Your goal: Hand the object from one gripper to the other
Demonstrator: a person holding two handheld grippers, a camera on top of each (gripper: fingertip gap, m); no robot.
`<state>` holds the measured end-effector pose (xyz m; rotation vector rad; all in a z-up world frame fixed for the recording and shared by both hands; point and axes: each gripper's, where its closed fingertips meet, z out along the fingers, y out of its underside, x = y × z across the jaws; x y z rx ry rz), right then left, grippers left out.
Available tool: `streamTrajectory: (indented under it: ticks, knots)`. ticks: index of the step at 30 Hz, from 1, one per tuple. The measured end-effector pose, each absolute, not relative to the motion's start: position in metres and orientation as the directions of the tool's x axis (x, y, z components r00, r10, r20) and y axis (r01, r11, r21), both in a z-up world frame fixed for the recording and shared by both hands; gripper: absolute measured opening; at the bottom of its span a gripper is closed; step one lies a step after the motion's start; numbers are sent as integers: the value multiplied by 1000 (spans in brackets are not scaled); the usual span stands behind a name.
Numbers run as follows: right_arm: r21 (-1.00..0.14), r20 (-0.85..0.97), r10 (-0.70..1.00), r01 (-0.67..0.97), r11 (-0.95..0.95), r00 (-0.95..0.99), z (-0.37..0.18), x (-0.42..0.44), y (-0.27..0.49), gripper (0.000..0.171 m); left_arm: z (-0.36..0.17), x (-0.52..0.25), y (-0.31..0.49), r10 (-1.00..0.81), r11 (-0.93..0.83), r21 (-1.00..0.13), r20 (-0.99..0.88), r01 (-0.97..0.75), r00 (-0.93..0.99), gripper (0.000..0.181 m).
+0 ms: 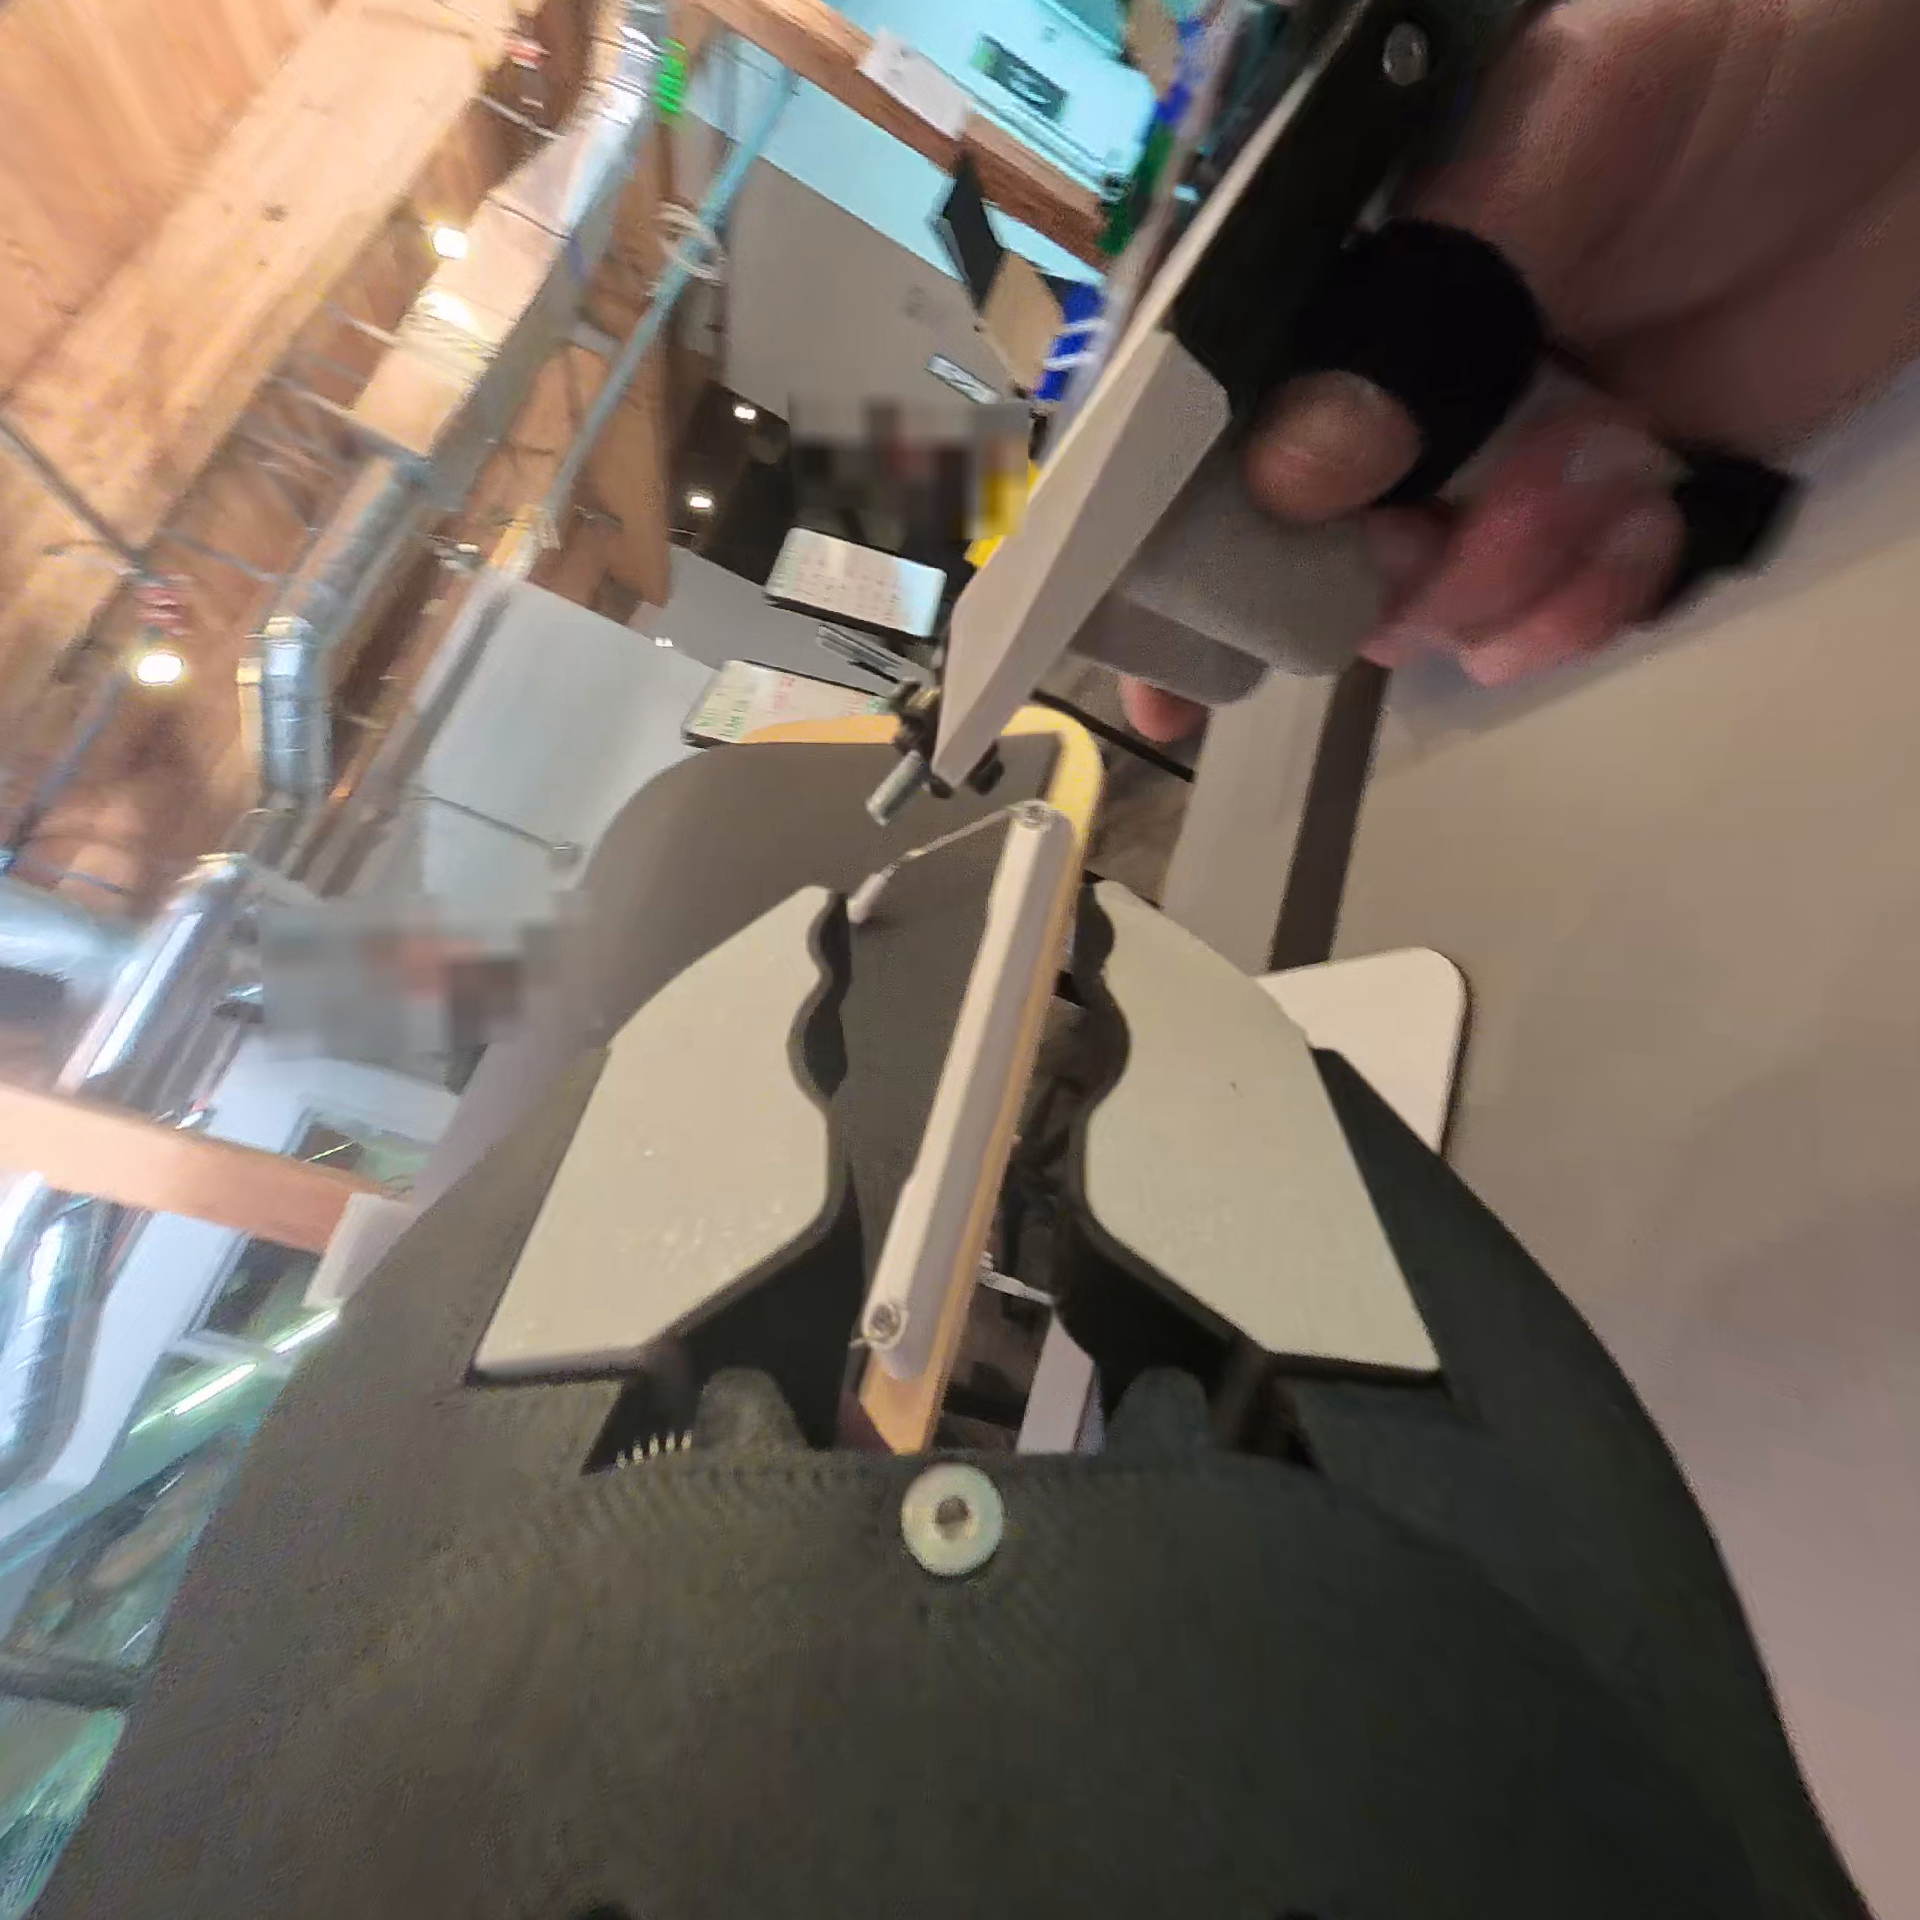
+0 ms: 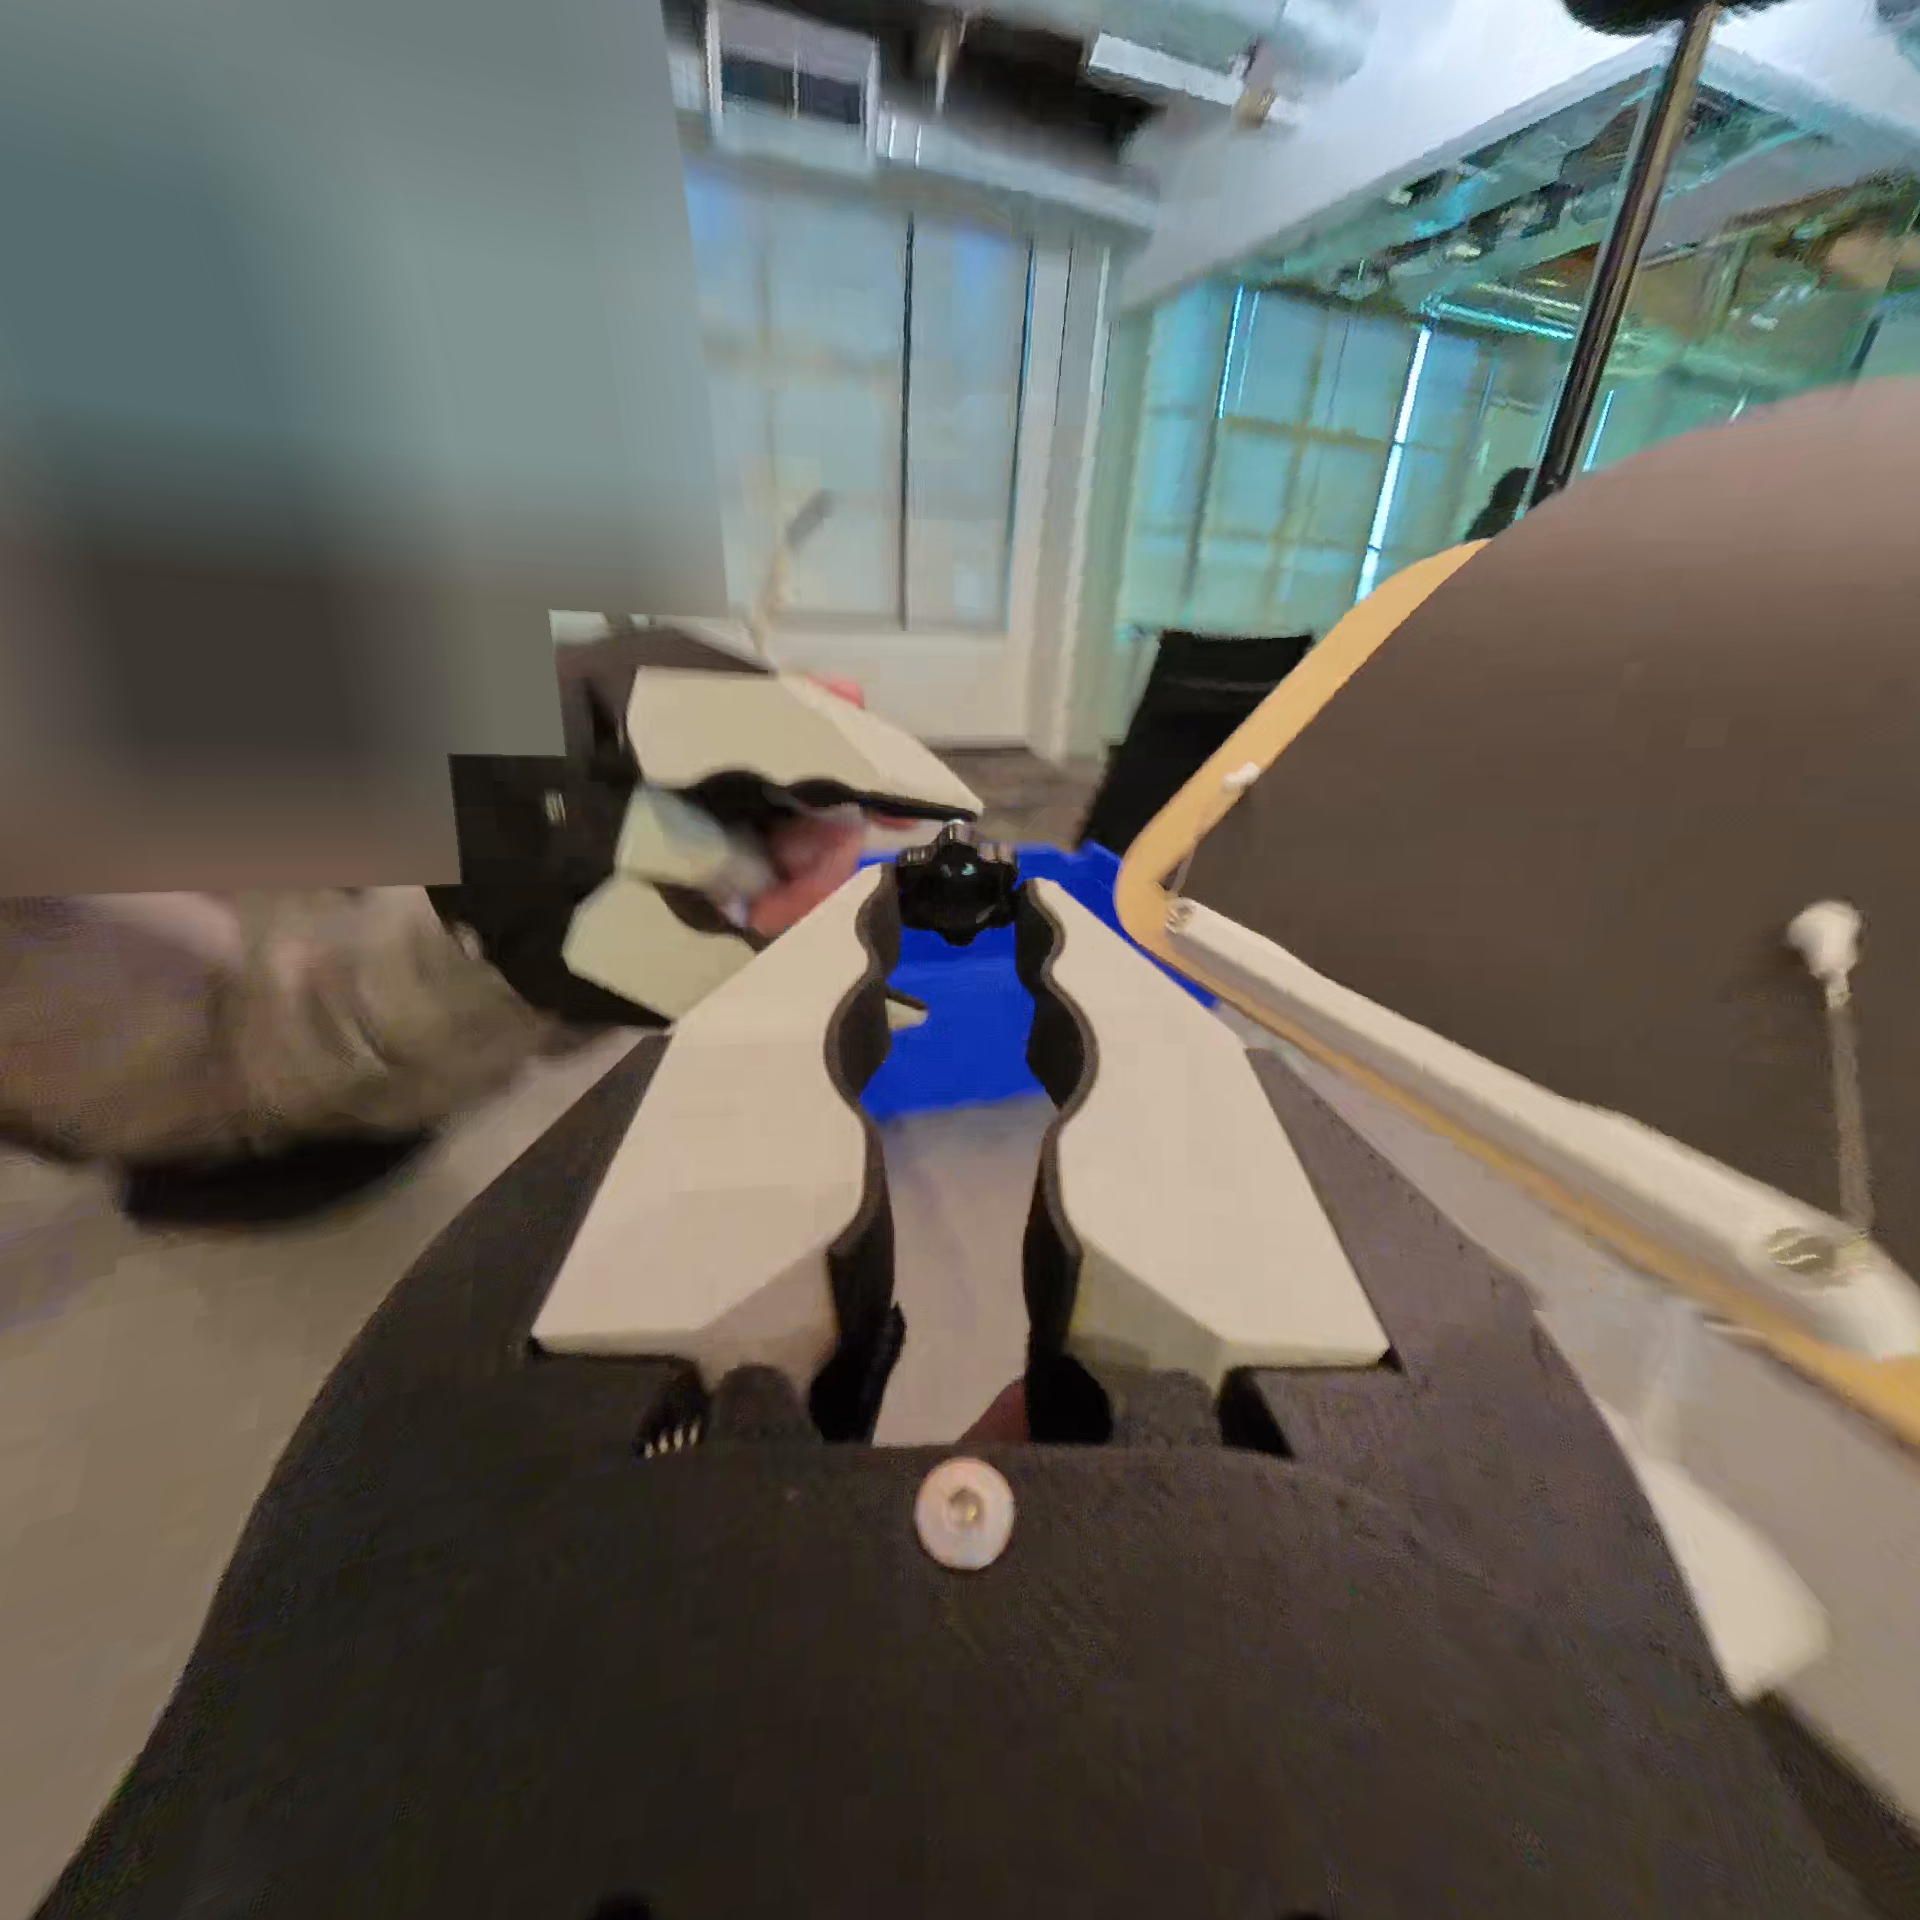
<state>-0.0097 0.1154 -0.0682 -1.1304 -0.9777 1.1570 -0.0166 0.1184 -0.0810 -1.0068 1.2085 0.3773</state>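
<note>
My right gripper (image 2: 957, 883) is shut on a small black star knob (image 2: 956, 902) and pinches it at its fingertips. In the left wrist view the right gripper (image 1: 951, 764) comes in from the upper right, held by a hand (image 1: 1558, 416). The knob's metal stud (image 1: 889, 802) sticks out of its tip. My left gripper (image 1: 966, 966) is open and empty, and the knob is just beyond and above its fingertips. The left gripper also shows in the right wrist view (image 2: 748, 831), turned on its side to the left of the knob, jaws apart.
A dark panel with a wooden rim and a white bar (image 2: 1507, 1122) stands close on the right. It also lies behind the left gripper's jaws (image 1: 977, 1091). A blue bin (image 2: 966, 1049) sits below the knob on a pale table (image 2: 208, 1403). Windows lie behind.
</note>
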Motion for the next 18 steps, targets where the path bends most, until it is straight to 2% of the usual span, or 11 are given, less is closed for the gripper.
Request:
streamTrajectory:
  ticks: [3, 6, 10, 18]
  knots:
    - [-895, -252, 968, -385, -224, 22, -56, -5, 117, 18, -69, -13, 118, -156, 559, -459, -876, -690, 457, 45]
    - [-799, -388, 917, -462, -385, -93, -57, -7, 114, 19, -65, -8, 116, -60, 569, -427, -874, -702, 483, 47]
    - [-731, -430, 884, -503, -461, -186, -55, -10, 104, 19, -58, -9, 111, 22, 582, -410, -856, -703, 517, 45]
    - [-652, -460, 850, -552, -519, -256, -54, -10, 97, 19, -58, -7, 107, 38, 604, -407, -844, -685, 535, 38]
